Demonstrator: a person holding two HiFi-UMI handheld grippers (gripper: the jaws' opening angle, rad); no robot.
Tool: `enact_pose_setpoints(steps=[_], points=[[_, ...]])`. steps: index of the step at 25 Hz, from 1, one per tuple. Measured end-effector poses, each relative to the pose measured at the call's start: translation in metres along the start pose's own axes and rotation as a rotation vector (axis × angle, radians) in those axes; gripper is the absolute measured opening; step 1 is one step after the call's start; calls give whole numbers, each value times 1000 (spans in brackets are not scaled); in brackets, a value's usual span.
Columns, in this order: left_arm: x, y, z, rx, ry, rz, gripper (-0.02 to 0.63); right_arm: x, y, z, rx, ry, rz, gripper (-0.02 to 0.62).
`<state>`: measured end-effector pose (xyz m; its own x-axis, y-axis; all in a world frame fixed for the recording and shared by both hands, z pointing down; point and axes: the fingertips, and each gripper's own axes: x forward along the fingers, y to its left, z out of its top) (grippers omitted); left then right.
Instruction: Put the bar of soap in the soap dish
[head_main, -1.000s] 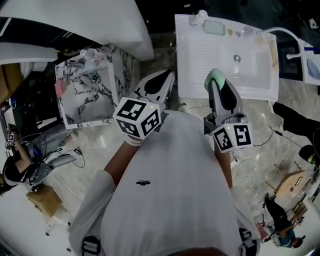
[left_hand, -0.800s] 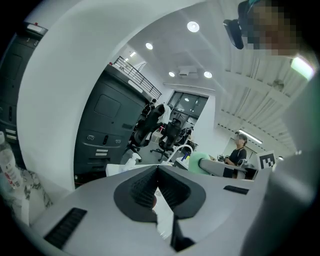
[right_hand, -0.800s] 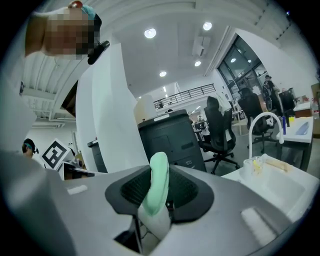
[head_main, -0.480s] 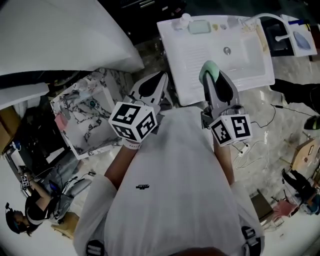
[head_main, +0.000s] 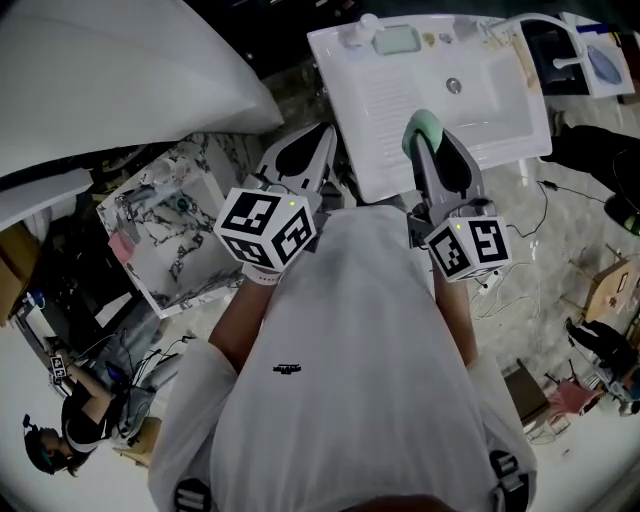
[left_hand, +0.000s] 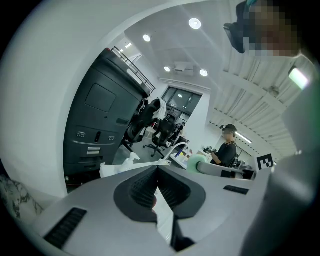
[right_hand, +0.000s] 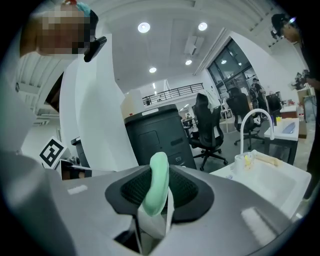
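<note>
Right tool is clamped on the green bar of soap, pads on its flat faces, with the bar standing on edge and poking out past the tips. It hangs over the near rim of the white sink. Left tool has its jaws together and is empty. The likely soap dish sits at the sink's back edge, well apart from the bar. The soap looks stiff, light and probably slick, so grip it mid-body across the flats.
</note>
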<state>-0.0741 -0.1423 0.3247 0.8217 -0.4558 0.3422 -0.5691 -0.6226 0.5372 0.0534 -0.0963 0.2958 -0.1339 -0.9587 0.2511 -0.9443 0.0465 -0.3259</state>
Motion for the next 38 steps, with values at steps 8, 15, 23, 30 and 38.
enact_pose_setpoints(steps=[8,15,23,30,38], points=[[16,6,-5,17,41,22,9,19,-18,-2,-11,4,5,124],[38,11,-6,31,64,49,9,42,-44,-5,-6,11,16,124],[63,19,-14,14,96,67,9,72,-75,-9,-16,33,26,124],[86,28,-13,3,119,74,9,101,-98,-12,-31,71,32,124],[113,34,-20,-13,144,87,9,129,-129,-20,-29,107,38,124]])
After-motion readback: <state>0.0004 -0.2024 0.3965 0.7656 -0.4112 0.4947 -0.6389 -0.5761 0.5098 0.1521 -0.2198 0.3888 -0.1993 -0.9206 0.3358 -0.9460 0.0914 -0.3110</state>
